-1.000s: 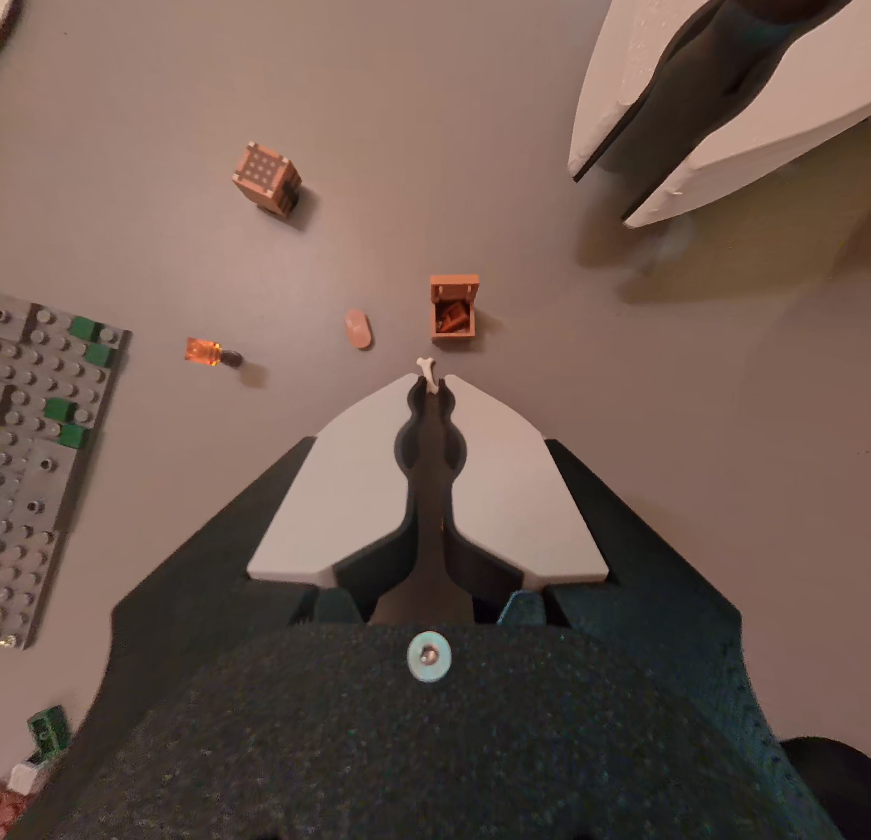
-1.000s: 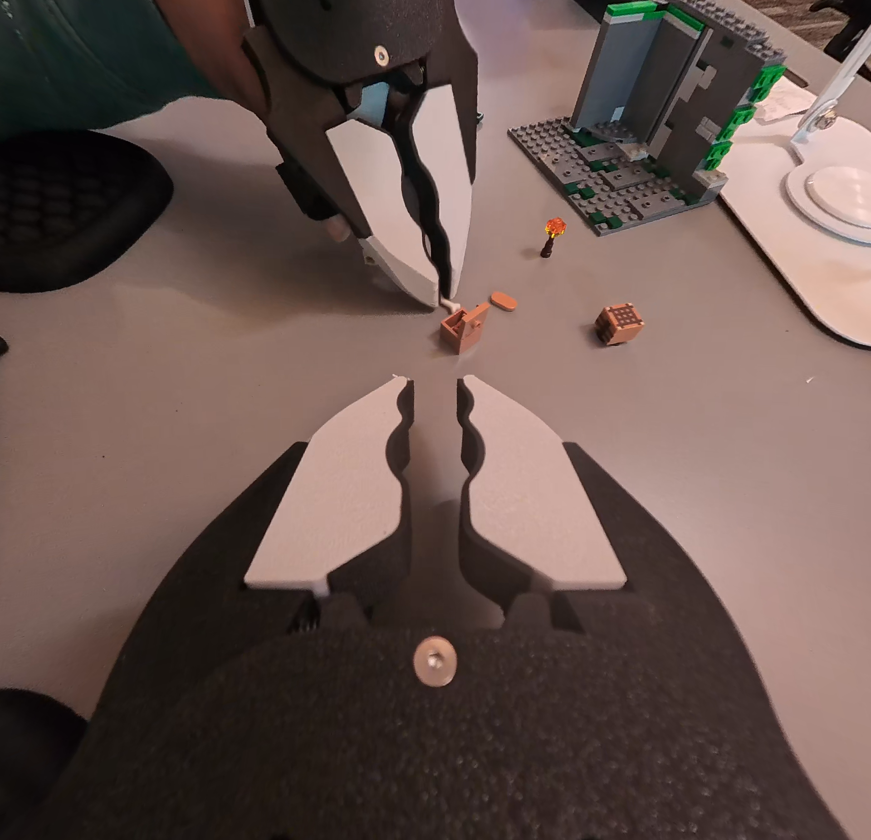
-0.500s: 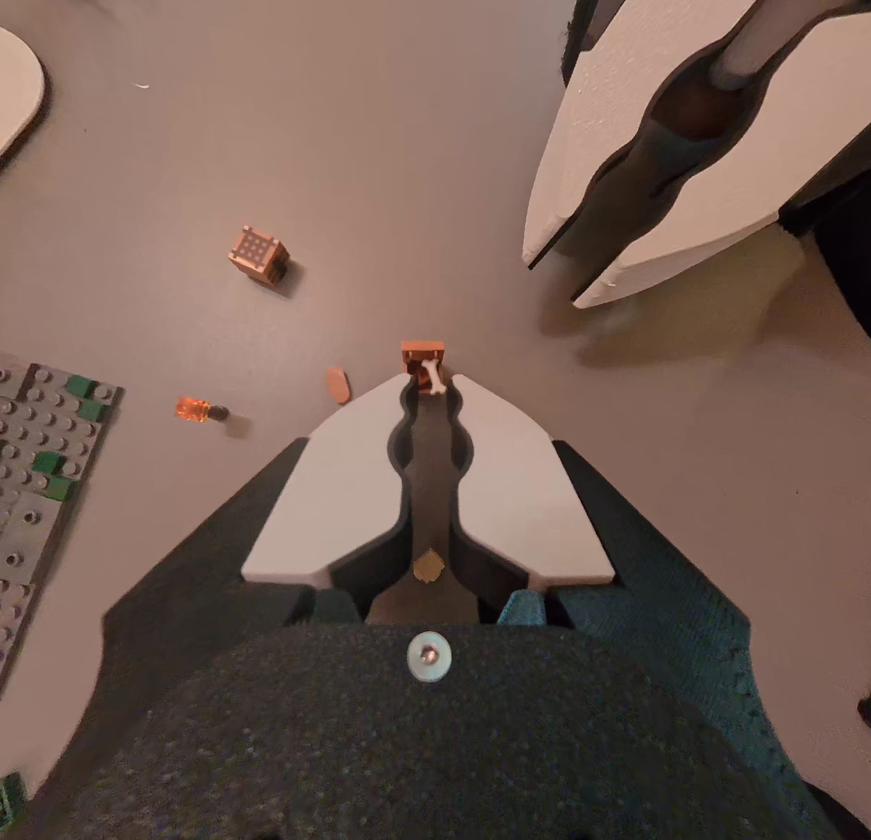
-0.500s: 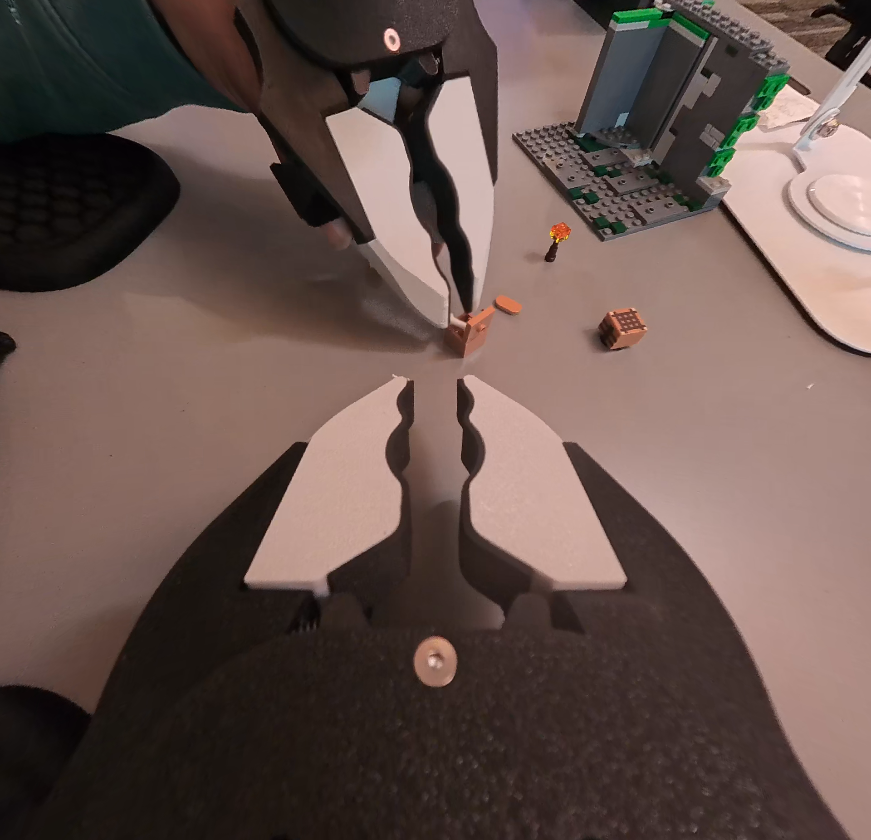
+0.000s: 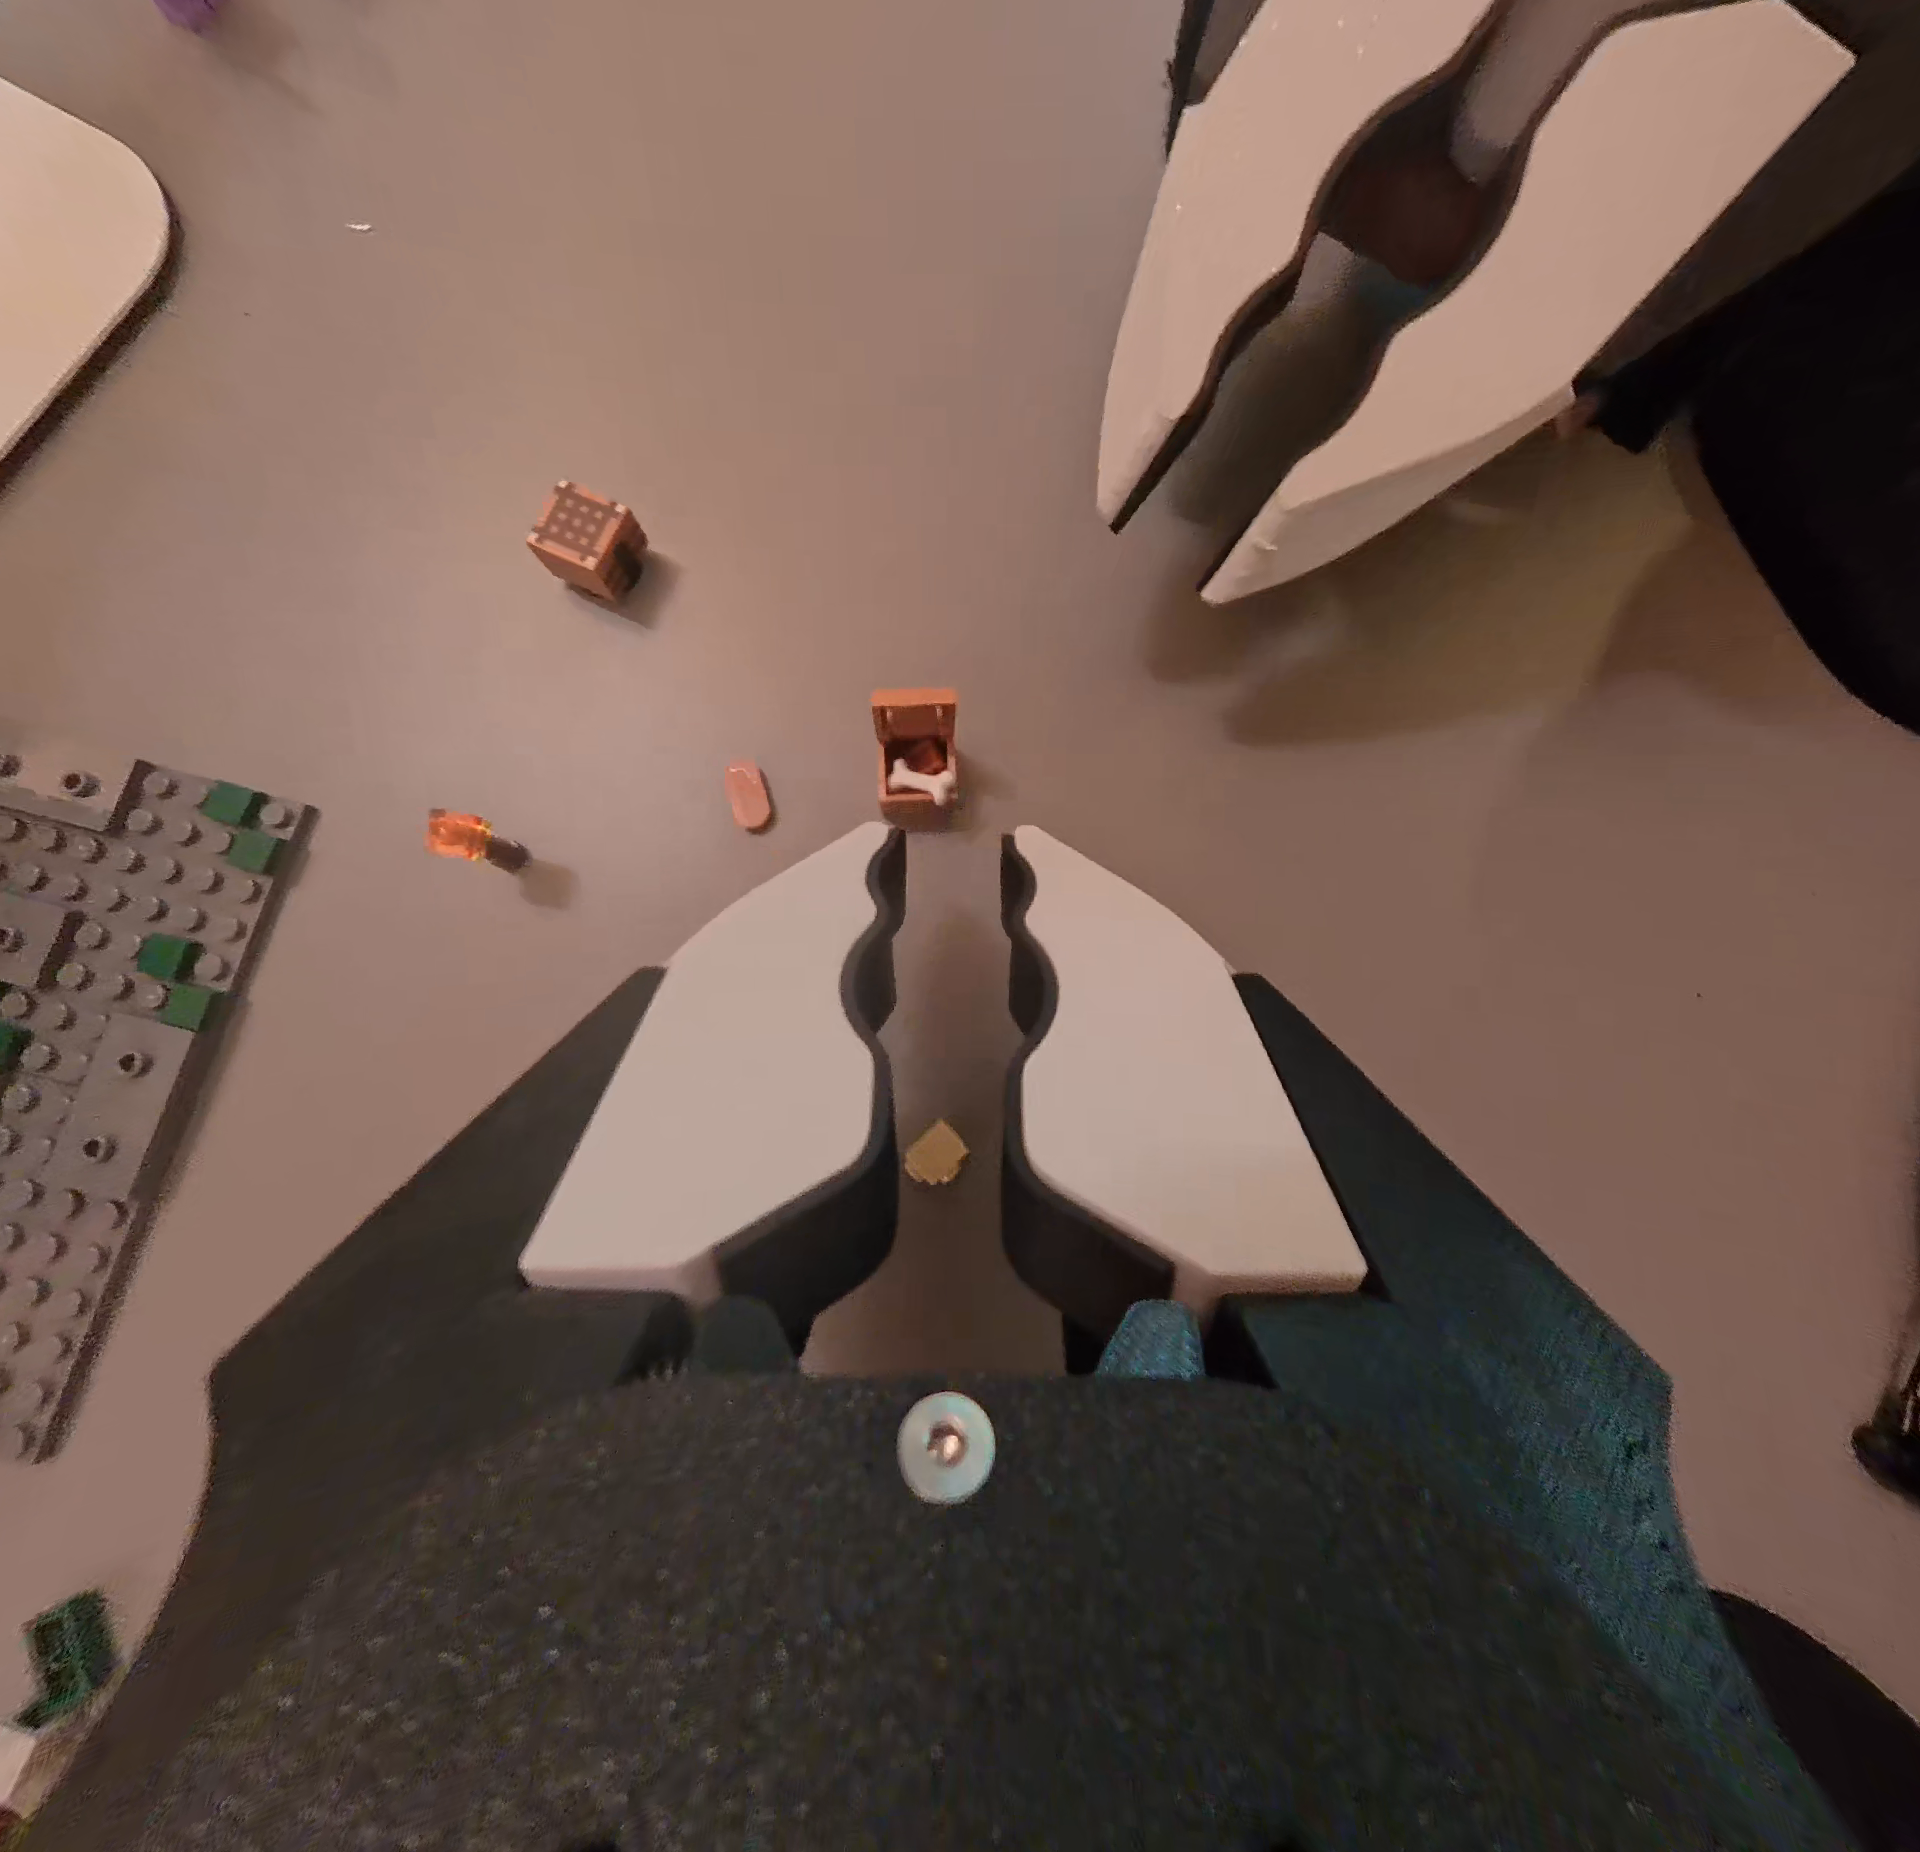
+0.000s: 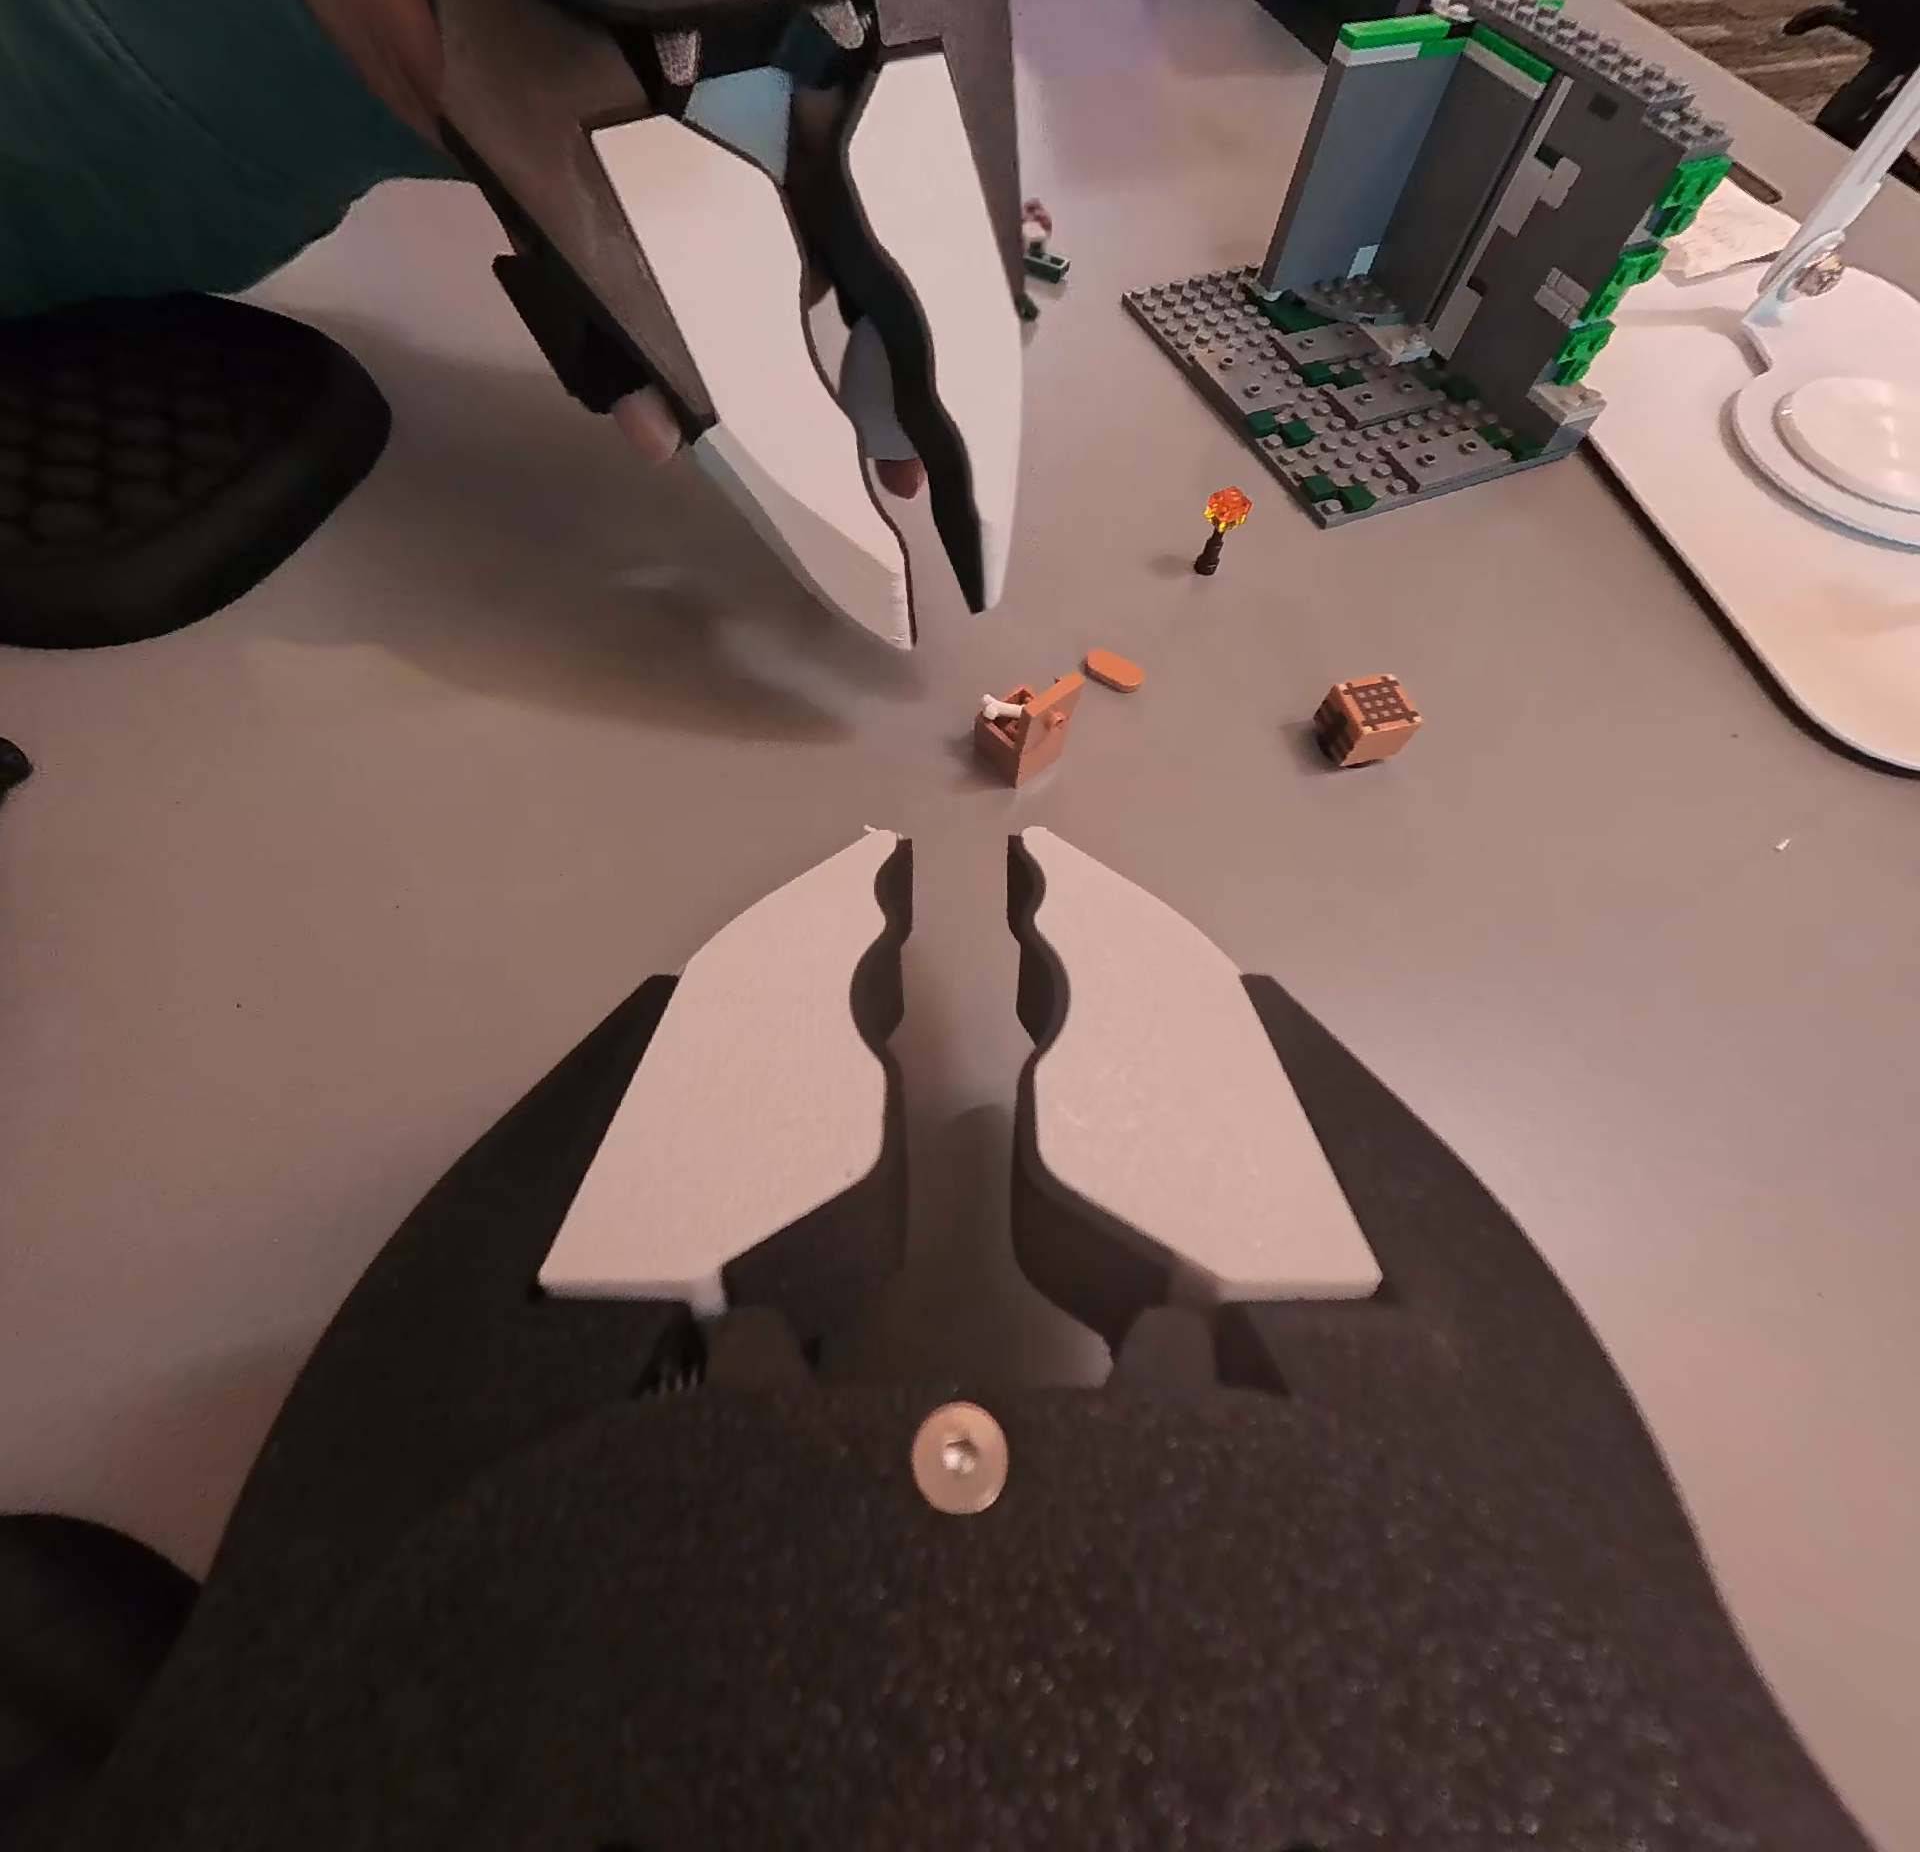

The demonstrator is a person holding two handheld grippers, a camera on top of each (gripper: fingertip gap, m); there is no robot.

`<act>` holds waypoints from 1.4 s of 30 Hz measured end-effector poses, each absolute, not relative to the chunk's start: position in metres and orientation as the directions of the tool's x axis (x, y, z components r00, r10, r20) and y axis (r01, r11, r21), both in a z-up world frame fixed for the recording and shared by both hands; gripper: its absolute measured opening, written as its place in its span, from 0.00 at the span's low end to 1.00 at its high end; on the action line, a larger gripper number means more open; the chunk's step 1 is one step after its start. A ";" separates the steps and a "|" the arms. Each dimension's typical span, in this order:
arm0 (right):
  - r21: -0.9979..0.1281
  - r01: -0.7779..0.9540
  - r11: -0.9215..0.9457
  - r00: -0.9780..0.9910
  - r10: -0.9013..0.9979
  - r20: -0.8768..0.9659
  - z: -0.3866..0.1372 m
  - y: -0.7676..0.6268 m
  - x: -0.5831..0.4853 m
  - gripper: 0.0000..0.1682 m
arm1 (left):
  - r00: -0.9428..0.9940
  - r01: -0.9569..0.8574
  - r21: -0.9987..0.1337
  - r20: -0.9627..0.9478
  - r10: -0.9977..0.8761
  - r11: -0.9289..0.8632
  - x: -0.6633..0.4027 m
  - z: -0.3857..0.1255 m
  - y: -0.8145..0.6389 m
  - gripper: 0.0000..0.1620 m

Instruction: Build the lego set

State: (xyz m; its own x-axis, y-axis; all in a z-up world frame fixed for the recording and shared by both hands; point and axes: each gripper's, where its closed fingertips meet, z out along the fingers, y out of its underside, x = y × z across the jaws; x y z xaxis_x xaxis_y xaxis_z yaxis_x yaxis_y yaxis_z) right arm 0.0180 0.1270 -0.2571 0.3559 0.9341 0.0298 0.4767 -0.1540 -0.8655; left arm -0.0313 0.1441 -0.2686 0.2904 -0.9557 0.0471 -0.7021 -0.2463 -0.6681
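Grey and matte, the tabletop (image 6: 1455, 1023) carried everything in both views, with a white flat board with rounded corners (image 6: 1766, 576) at its edge. Largest of the pieces was the grey brick wall build with green trim on a studded grey baseplate (image 6: 1475, 244), and every place below is given from the small brown open chest (image 6: 1023, 727), which stood near the middle of the table.

In the right wrist view the build stood well beyond the chest and to its right. The left gripper (image 6: 940, 623) hung just above and behind the chest, tips pointing down, fingers a little apart with nothing between them. The right gripper (image 6: 961, 841) sat nearer the camera than the chest, its tips also parted and empty — apart from the chest, not touching it.

In the left wrist view the left gripper (image 5: 951, 836) showed its tips just short of the chest (image 5: 916, 758), and the right gripper (image 5: 1164, 566) was well off to the upper right.

A brown cube with a grid-patterned top (image 6: 1366, 722) lay to the chest's right, well apart. A small dark post with an orange flame top (image 6: 1221, 529) stood between the chest and the build. A flat tan oval tile (image 6: 1114, 670) lay just beside the chest's raised lid. Smallest of all, a white bone piece (image 5: 923, 784) rested across the chest's open top — on its rim in the right wrist view (image 6: 1003, 703).
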 end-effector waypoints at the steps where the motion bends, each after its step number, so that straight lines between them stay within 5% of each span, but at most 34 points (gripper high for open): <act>1: -0.865 0.477 -0.156 0.355 0.935 0.027 -0.258 0.127 0.018 0.10 | 0.289 -0.701 -0.670 0.047 -0.956 -0.244 -0.031 -0.269 0.143 0.10; 21: -0.862 0.483 -0.154 0.353 0.935 0.031 -0.259 0.126 0.018 0.10 | 0.240 -0.695 -0.687 0.053 -0.969 -0.210 -0.013 -0.276 0.137 0.15; 36: -0.863 0.481 -0.155 0.357 0.933 0.031 -0.258 0.127 0.019 0.10 | 0.398 -0.704 -0.627 0.040 -0.916 -0.333 -0.032 -0.290 0.192 0.13; 42: -0.864 0.479 -0.158 0.360 0.932 0.029 -0.258 0.128 0.021 0.10 | 0.387 -0.733 -0.593 0.039 -0.921 -0.333 -0.031 -0.296 0.191 0.05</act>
State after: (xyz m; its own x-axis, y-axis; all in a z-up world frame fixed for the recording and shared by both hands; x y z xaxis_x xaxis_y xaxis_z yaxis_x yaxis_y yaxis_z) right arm 0.0208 0.1281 -0.2579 0.3605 0.9323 0.0290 0.4788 -0.1582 -0.8635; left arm -0.0309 0.1915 -0.2965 0.3869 -0.9213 0.0394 -0.7331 -0.3332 -0.5930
